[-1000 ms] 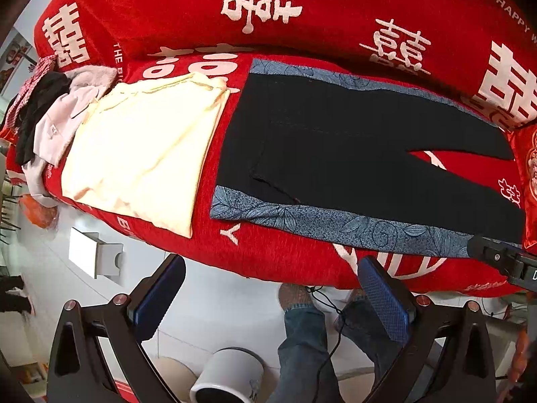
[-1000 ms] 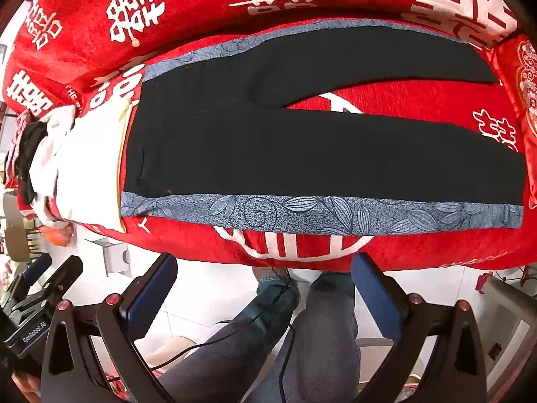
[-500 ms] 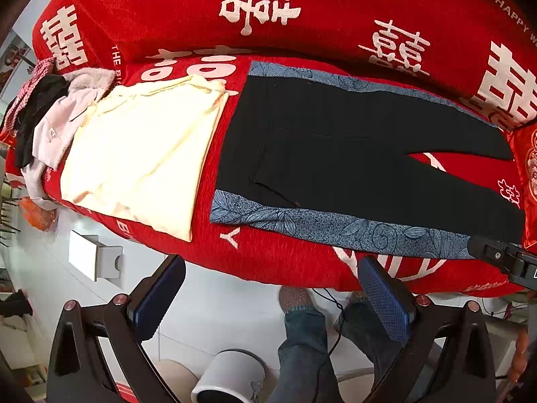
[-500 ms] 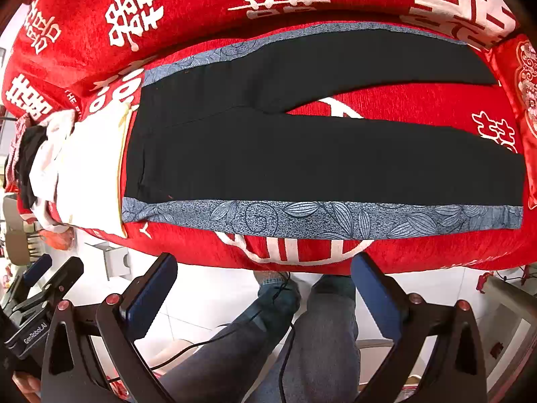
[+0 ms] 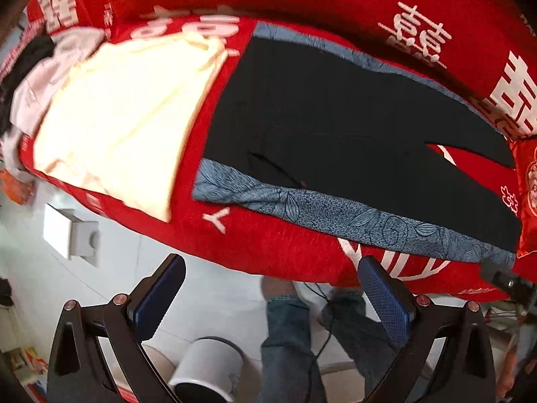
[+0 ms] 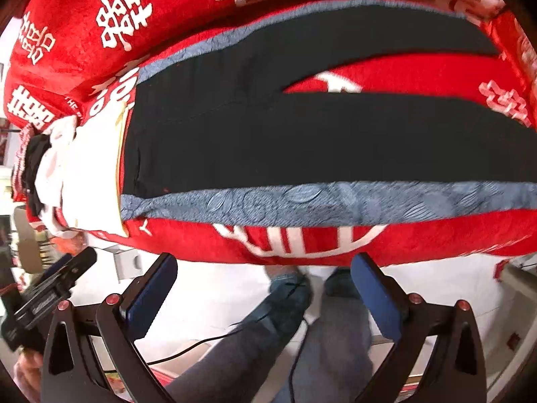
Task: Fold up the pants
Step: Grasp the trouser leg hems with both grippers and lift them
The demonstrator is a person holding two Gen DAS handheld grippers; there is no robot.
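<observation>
black pants (image 5: 335,141) w/ blue leaf side bands flat on red sofa cover (image 5: 268,245), frame center. cream garment (image 5: 127,124) at left. left gripper (image 5: 268,295) & right gripper (image 6: 265,292) jaws wide, empty, lower frame.

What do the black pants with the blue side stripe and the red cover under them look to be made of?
Pants: a thin, matte black fabric that lies flat and limp, likely knit or light woven; the blue side stripe carries a printed or woven leaf pattern, which one is unclear. Red cover: a plush, velvety pile, probably chenille or fleece, judging by its fuzzy sheen and soft-edged white characters.
</observation>
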